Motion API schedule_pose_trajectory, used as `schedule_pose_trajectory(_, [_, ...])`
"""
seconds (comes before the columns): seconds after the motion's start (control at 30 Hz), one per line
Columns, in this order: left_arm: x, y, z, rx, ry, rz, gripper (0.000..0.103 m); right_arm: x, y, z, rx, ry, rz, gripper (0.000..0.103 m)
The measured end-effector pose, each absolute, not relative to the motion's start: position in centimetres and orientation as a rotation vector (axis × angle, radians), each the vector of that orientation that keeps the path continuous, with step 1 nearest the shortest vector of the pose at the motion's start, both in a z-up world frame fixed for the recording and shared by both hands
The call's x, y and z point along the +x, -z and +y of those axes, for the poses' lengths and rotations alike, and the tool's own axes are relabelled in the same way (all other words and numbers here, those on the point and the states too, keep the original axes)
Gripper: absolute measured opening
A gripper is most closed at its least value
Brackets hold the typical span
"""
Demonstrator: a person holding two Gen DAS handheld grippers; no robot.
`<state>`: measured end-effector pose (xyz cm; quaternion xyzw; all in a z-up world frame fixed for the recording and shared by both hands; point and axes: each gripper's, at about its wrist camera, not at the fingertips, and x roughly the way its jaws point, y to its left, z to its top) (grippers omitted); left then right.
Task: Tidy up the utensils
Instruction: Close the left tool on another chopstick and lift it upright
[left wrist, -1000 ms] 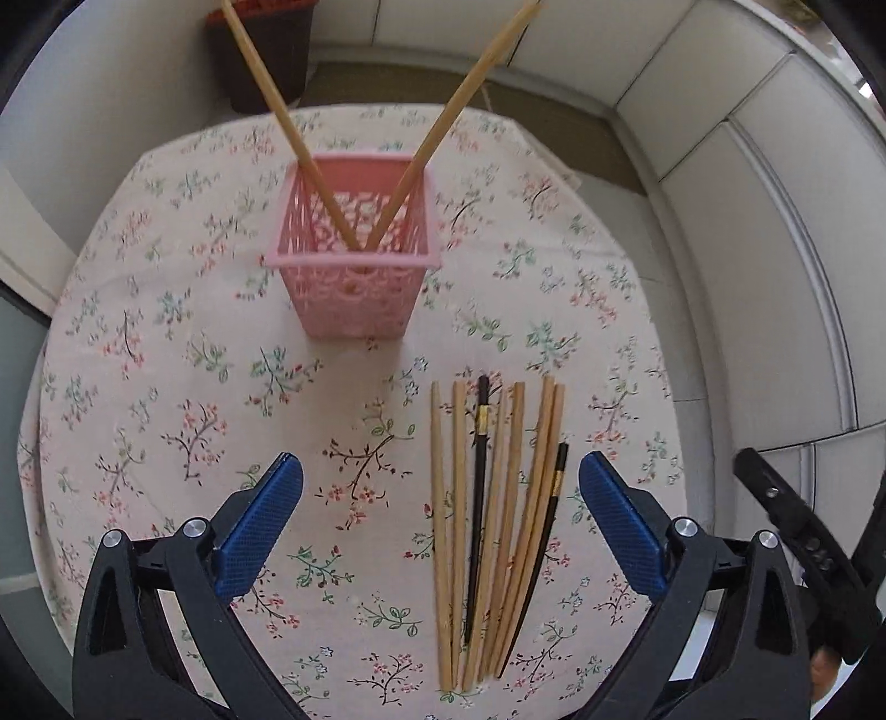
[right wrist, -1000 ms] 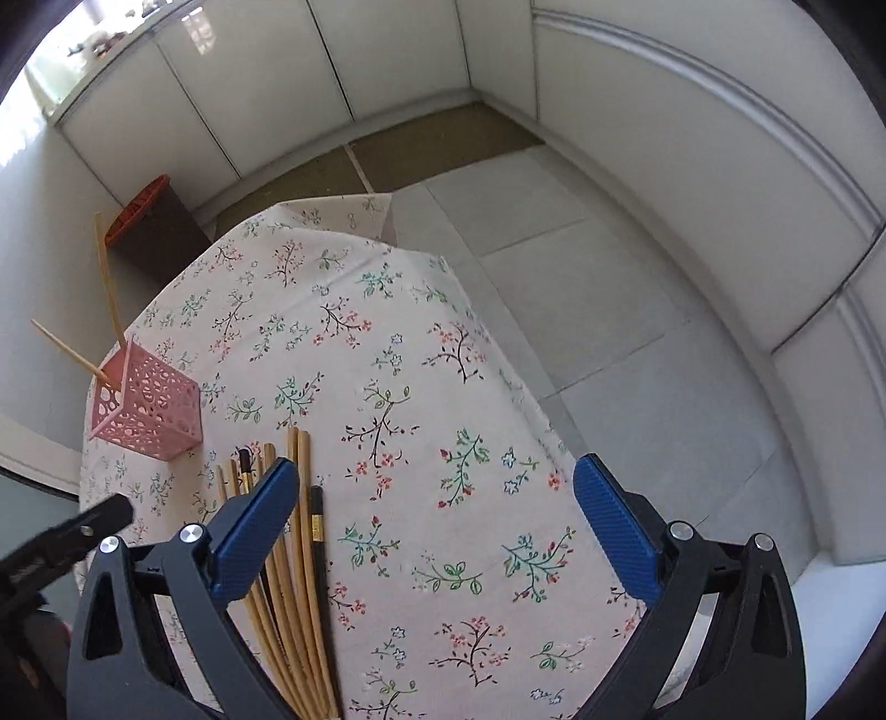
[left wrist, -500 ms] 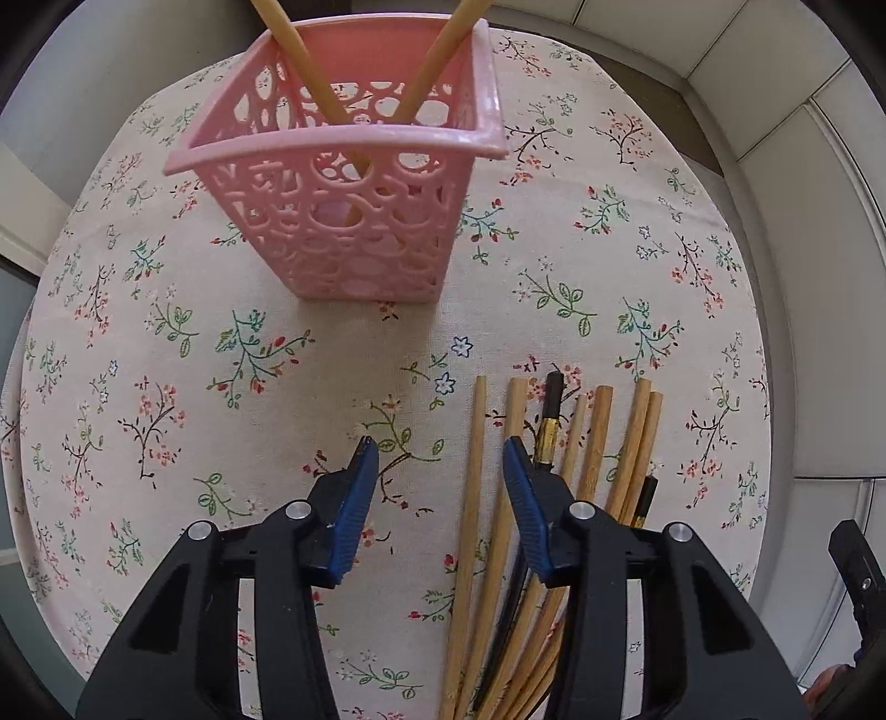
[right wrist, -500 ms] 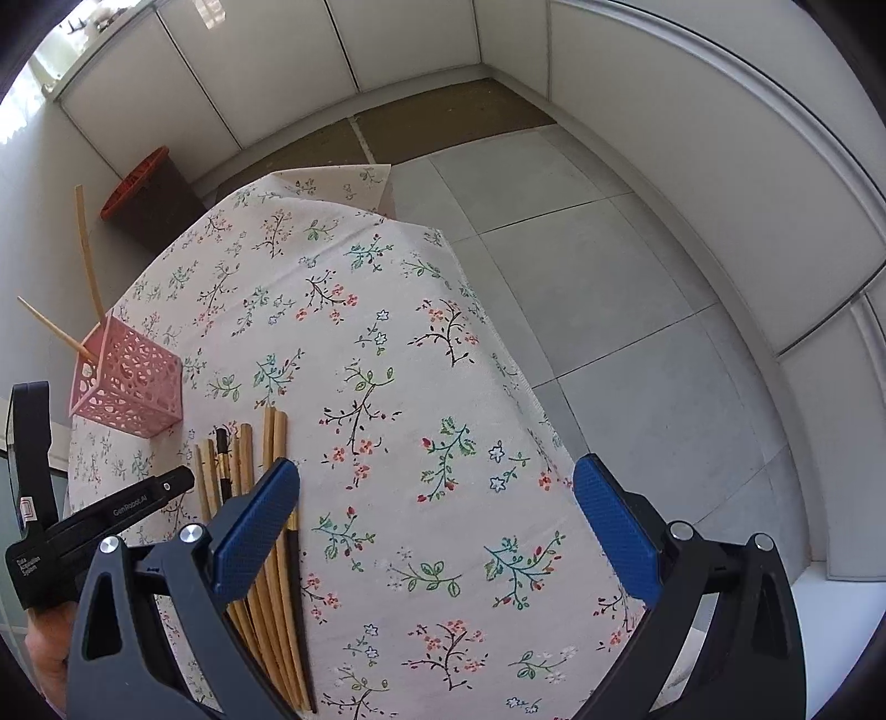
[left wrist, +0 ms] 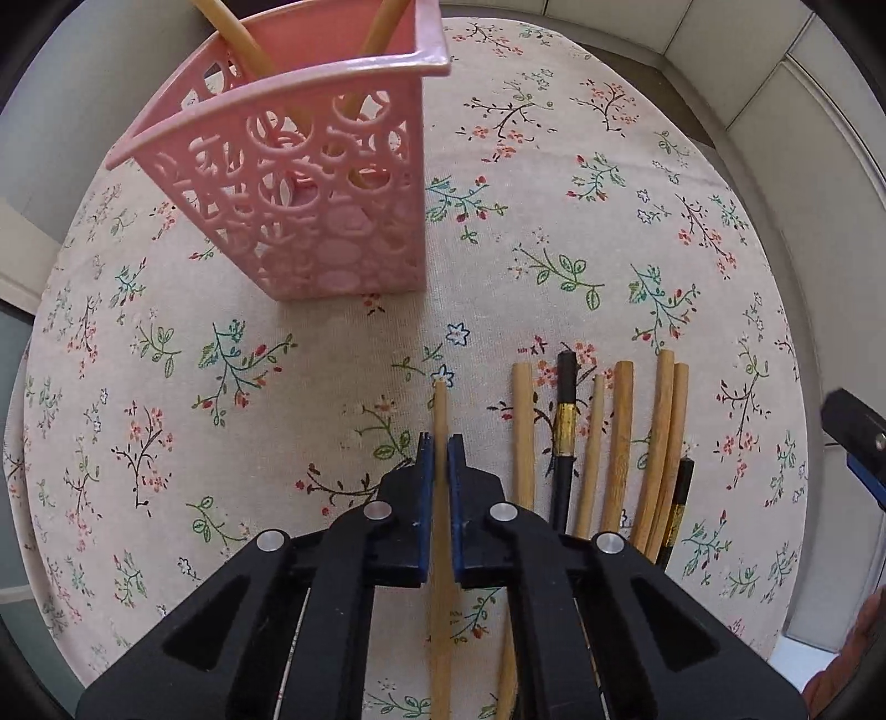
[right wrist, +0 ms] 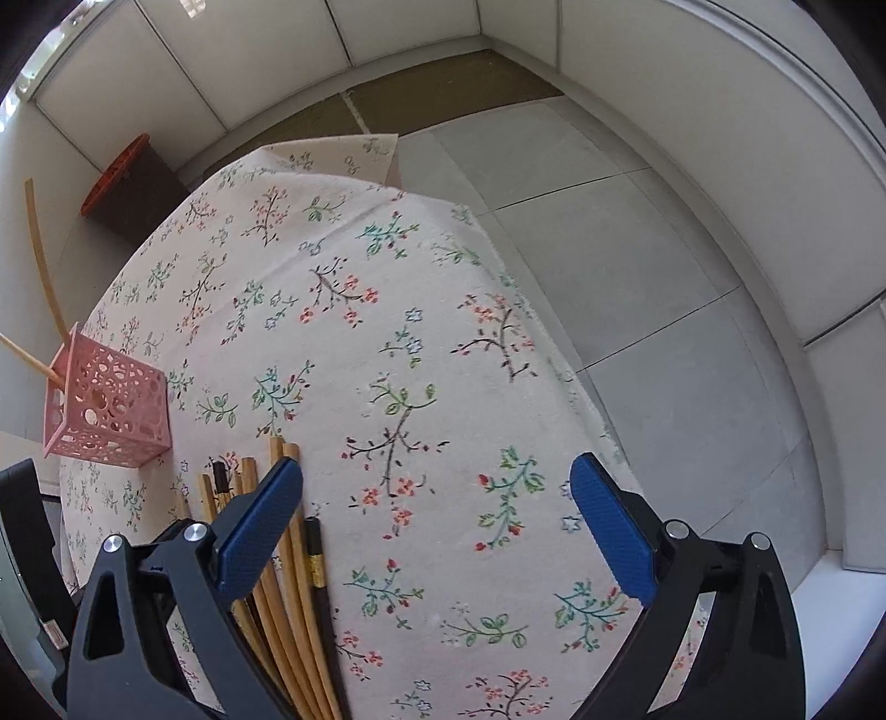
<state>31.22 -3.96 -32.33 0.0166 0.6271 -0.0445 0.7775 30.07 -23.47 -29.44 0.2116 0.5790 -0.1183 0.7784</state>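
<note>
My left gripper (left wrist: 437,448) is shut on a bamboo chopstick (left wrist: 440,410), the leftmost of the row, low over the table. Several more bamboo chopsticks (left wrist: 620,437) and two black ones (left wrist: 565,421) lie side by side to its right. A pink lattice basket (left wrist: 332,210) stands just ahead and to the left with two bamboo chopsticks (left wrist: 243,39) leaning in it. My right gripper (right wrist: 437,526) is open and empty above the table, right of the chopstick row (right wrist: 288,598). The basket (right wrist: 105,410) shows at its far left.
The round table has a floral cloth (left wrist: 581,221) and its edge (right wrist: 554,343) drops to a grey tiled floor on the right. A dark bin with a red rim (right wrist: 127,177) stands on the floor beyond the table.
My left gripper moved forward and down to the row, then closed on the leftmost bamboo chopstick. The right gripper stayed open and shifted slightly.
</note>
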Motion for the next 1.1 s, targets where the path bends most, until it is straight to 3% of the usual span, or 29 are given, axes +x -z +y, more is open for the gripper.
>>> schedule_pose_trajectory(0.03, [30.9, 32.3, -3.7, 0.032, 0.102, 1.359, 0.004, 30.6, 29.9, -23.1, 0.469, 0.237, 1.271, 0.084])
schedule_pose_trajectory(0.17, [29.4, 31.2, -1.6, -0.01, 0.124, 1.354, 0.004, 32.2, 32.4, -21.9, 0.563, 0.162, 1.387, 0.037])
schedule_pose_trajectory(0.2, [29.1, 30.7, -1.1, -0.019, 0.131, 1.345, 0.004, 32.6, 33.0, -21.7, 0.581, 0.153, 1.406, 0.031])
schedule_pose_trajectory(0.67, [27.8, 25.8, 4.7, -0.102, 0.163, 1.273, 0.004, 34.5, 33.9, -18.0, 0.525, 0.153, 1.403, 0.029])
schedule_pose_trajectory(0.8, [27.4, 25.1, 5.4, -0.098, 0.153, 1.262, 0.004, 34.9, 33.9, -15.2, 0.363, 0.192, 1.393, 0.009])
schedule_pose_trajectory(0.97, [27.1, 22.6, 5.3, -0.083, 0.172, 1.206, 0.004, 34.0, 33.5, -14.4, 0.413, 0.125, 1.397, 0.008])
schedule_pose_trajectory(1.1, [26.3, 20.0, 5.4, -0.081, 0.202, 1.146, 0.004, 31.7, 30.0, -15.2, 0.485, 0.062, 1.315, 0.008])
